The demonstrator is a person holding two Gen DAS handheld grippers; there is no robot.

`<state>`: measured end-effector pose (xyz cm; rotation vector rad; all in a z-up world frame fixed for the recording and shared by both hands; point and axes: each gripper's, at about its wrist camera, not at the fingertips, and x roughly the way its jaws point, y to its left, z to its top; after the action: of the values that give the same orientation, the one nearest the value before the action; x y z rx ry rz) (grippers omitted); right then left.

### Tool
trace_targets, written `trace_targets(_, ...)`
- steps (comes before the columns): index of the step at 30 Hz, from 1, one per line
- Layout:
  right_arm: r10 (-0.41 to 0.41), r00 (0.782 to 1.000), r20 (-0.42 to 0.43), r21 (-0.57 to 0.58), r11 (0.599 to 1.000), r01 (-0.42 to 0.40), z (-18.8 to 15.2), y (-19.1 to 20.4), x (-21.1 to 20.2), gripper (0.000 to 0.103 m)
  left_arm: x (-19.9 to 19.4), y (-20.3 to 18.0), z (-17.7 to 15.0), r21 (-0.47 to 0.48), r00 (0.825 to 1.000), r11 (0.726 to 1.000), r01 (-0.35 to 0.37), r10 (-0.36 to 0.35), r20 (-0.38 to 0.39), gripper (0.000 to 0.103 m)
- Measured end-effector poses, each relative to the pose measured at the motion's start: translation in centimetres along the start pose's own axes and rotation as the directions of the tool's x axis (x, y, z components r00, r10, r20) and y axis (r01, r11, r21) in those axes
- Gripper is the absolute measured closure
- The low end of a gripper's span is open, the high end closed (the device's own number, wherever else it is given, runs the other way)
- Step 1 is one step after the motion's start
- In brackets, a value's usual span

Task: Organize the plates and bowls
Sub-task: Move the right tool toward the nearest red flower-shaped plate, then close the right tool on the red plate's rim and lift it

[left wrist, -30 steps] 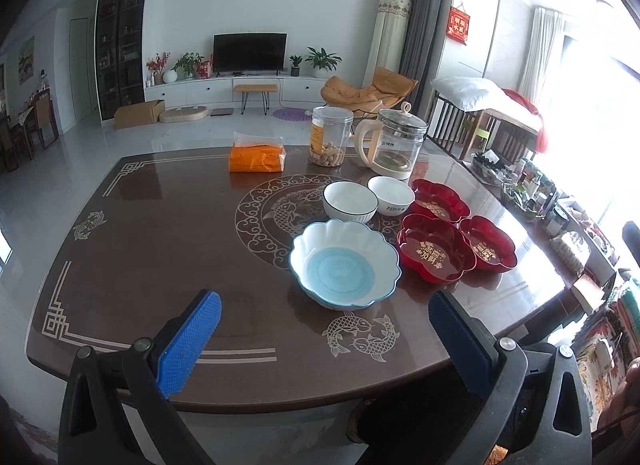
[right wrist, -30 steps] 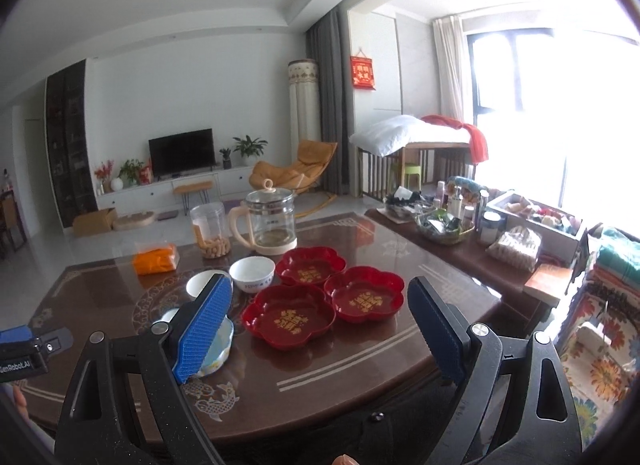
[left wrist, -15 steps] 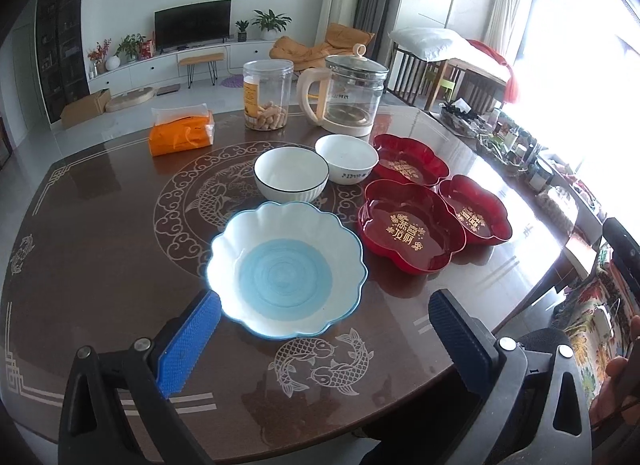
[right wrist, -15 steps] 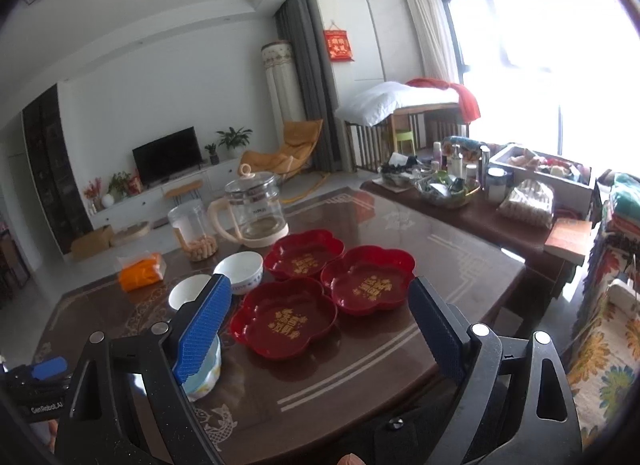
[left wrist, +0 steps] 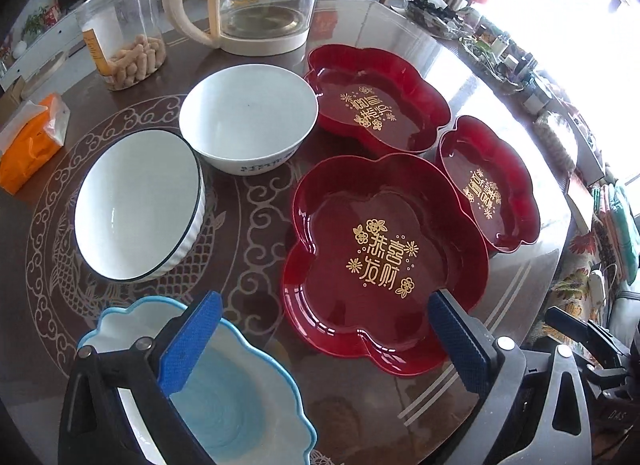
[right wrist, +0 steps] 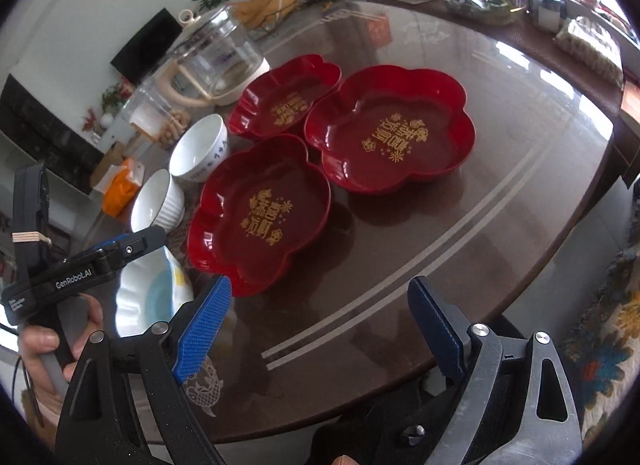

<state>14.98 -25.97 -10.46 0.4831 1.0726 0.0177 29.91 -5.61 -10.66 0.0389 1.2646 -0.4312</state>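
Three red flower-shaped plates lie on the glossy brown tabletop (right wrist: 500, 201), each bearing gold characters. The nearest red plate (left wrist: 384, 261) sits just ahead of the left hand-held gripper (left wrist: 324, 341); the far red plate (left wrist: 380, 105) and the right-hand red plate (left wrist: 492, 185) lie just beyond it, the three rims close together or touching. To their left stand a plain white bowl (left wrist: 248, 117) and a ribbed white bowl with a dark rim (left wrist: 140, 205), side by side. Nearest the viewer is a scalloped blue-and-white bowl (left wrist: 224, 401), partly under the left gripper's left finger.

Left hand-held gripper: jaws spread wide, holding nothing, right fingertip (left wrist: 452, 325) over the nearest plate's front edge. Right hand-held gripper (right wrist: 320, 329): also wide open and empty, hovering above bare tabletop in front of the plates.

Behind the dishes stand a glass kettle (left wrist: 264, 1), a clear jar of snacks (left wrist: 128, 37) and an orange tissue pack (left wrist: 32, 141).

Judged hazards: the plates look shallow, slick and thin-rimmed, so a pinch on a lobe could slip or tilt the plate; crowded rims mean lifting one may drag its neighbour; the polished top offers little friction, so a nudged bowl could skate toward the kettle.
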Motion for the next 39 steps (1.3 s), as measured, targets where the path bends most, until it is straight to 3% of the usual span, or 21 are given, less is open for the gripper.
trace_targets(4,0.03,0.998,-0.053,0.03,0.999,-0.028,1.7,-0.3,2.8,0.012,2.4,-0.3,1.1,-0.014,0.999,1.0,-0.013,0.012,-0.05,0.022)
trace_targets(9,0.007,0.997,-0.077,0.026,1.0,-0.005,2.4,0.1,5.4,0.013,3.7,-0.1,1.9,-0.036,0.998,0.999,-0.041,0.039,-0.043,0.038)
trace_targets(11,-0.002,0.997,-0.081,0.022,1.0,0.004,2.5,0.4,6.2,0.015,4.2,0.1,2.0,-0.04,0.998,0.998,-0.04,0.038,-0.057,0.055)
trace_targets(13,-0.008,0.997,-0.08,0.023,1.0,0.01,2.6,0.6,6.5,0.025,4.8,0.3,2.1,-0.049,0.997,0.998,-0.034,0.031,-0.071,0.059)
trace_targets(15,-0.005,0.996,-0.092,0.033,0.999,0.008,2.8,0.6,7.1,0.065,5.1,0.4,1.9,-0.058,0.997,0.997,-0.041,0.037,-0.07,0.06)
trace_targets(16,-0.008,0.995,-0.102,0.038,0.999,0.012,2.8,0.5,7.4,0.07,5.2,0.4,1.9,-0.056,0.997,0.997,-0.047,0.044,-0.066,0.062)
trace_targets(22,-0.033,0.992,-0.118,0.039,0.999,0.037,3.3,0.2,9.2,0.071,5.2,0.6,1.9,-0.054,0.994,0.994,-0.099,0.097,-0.052,0.085)
trace_targets(26,-0.054,0.992,-0.111,0.04,0.997,0.059,3.1,-0.1,9.2,0.084,4.8,0.8,1.0,-0.058,0.995,0.995,-0.079,0.076,-0.059,0.088)
trace_targets(31,-0.053,0.995,-0.081,0.032,0.998,0.055,2.2,-0.3,6.1,0.085,1.1,-1.7,-1.9,-0.01,0.997,0.998,-0.069,0.069,0.014,0.088)
trace_targets(39,-0.047,0.998,-0.044,-0.002,0.999,0.047,-0.9,-2.0,-1.2,0.085,-4.3,-5.8,-8.9,-0.013,0.996,0.999,0.033,-0.032,0.081,0.088)
